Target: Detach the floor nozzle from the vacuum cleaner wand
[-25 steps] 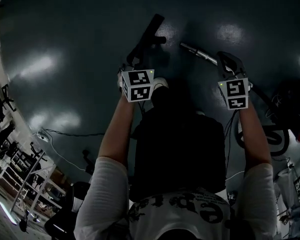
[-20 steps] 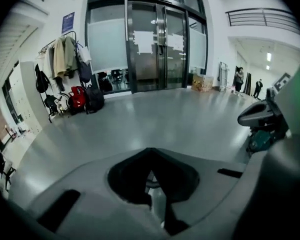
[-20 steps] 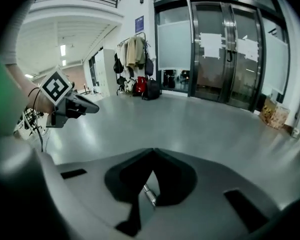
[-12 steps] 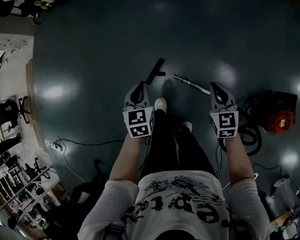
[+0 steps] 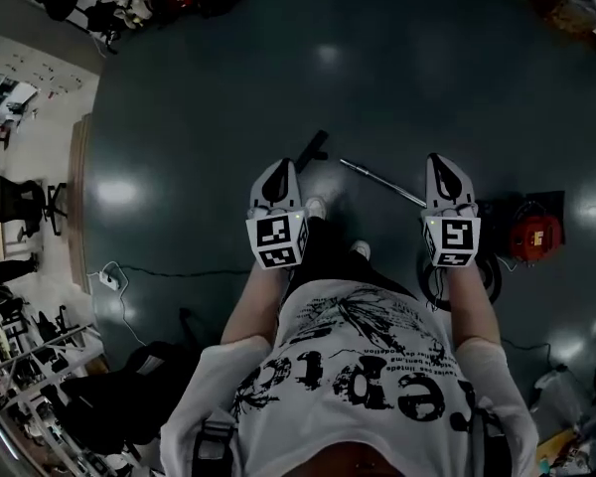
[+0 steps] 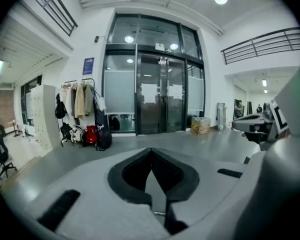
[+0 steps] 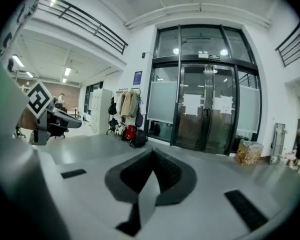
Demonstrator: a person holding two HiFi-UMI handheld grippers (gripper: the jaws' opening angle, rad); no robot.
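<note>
The black floor nozzle (image 5: 313, 147) lies on the dark floor, apart from the metal wand (image 5: 382, 179), which lies slanted to its right. Both grippers are held high above them at chest height, each empty. My left gripper (image 5: 278, 170) is over the floor just near the nozzle, and its jaws (image 6: 151, 154) are shut with nothing between them. My right gripper (image 5: 440, 162) hangs over the wand's near end, and it (image 7: 152, 156) is shut too. Both point nearly level toward glass doors. The person's shoes (image 5: 316, 207) stand between the two parts.
A red vacuum body (image 5: 534, 235) and a coiled black hose (image 5: 464, 278) sit on the floor at the right. A cable (image 5: 159, 269) runs at the left, with chairs and shelves (image 5: 20, 356) beyond. Coats and bags (image 6: 85, 129) and a cardboard box (image 7: 248, 153) stand by the doors.
The person has stood up and both grippers have risen from the floor. The nozzle and wand stay on the floor, now far below and smaller in the head view.
</note>
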